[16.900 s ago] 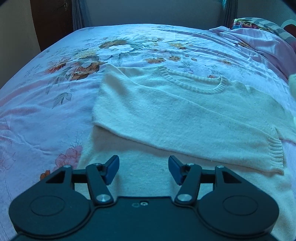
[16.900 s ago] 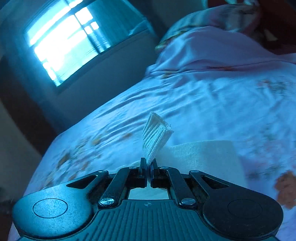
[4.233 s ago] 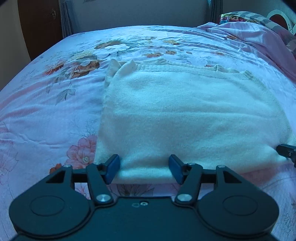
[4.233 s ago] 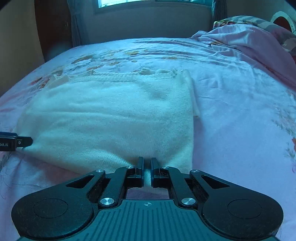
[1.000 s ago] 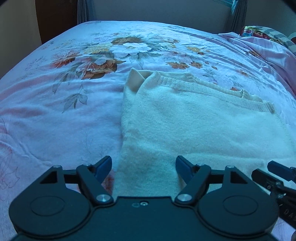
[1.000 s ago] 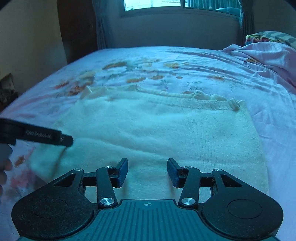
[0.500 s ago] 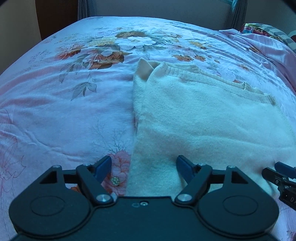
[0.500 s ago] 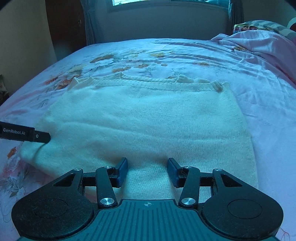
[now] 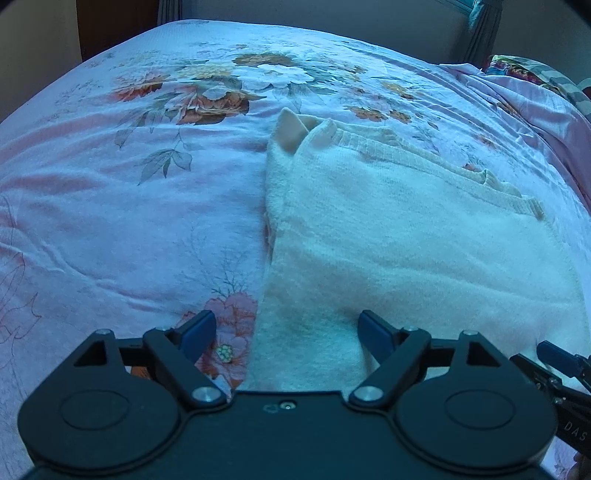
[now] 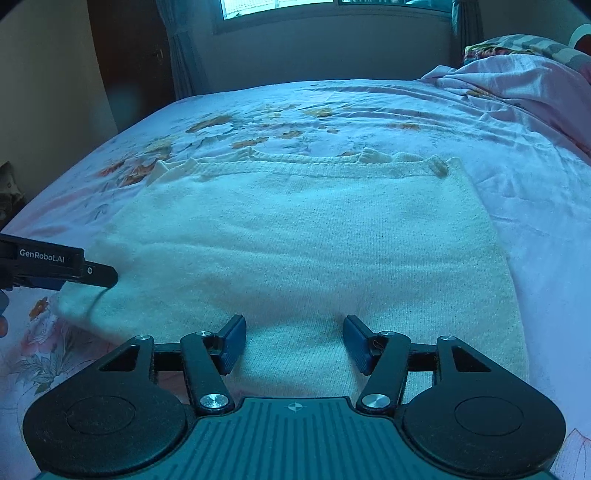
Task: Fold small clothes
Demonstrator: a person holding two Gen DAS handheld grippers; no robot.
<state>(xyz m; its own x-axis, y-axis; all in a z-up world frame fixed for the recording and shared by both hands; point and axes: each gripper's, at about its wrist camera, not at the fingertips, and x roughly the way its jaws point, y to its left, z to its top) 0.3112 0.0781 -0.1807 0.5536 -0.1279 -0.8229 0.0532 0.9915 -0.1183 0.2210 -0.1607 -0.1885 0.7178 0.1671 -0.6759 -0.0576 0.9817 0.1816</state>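
A cream knitted sweater (image 9: 406, 236) (image 10: 303, 236) lies folded into a flat rectangle on the floral bedsheet (image 9: 122, 206), its ribbed edge at the far side. My left gripper (image 9: 286, 334) hovers over the sweater's near left corner, jaws opening wide, its pads clear of the cloth. My right gripper (image 10: 293, 341) stands over the near edge of the sweater, jaws opening too, the knit lying below and between the blue pads without being pinched. Each gripper shows at the edge of the other's view: the right gripper (image 9: 557, 363), the left gripper (image 10: 66, 267).
A bunched pink quilt (image 10: 517, 92) and a patterned pillow (image 9: 535, 74) lie at the far right of the bed. A window (image 10: 332, 7) with curtains is behind the bed, and a dark door (image 10: 129, 62) stands at the left. Bare sheet stretches left of the sweater.
Both grippers' jaws have spread wider. The right gripper let go of the sweater edge some seconds ago. The folded sweater lies still.
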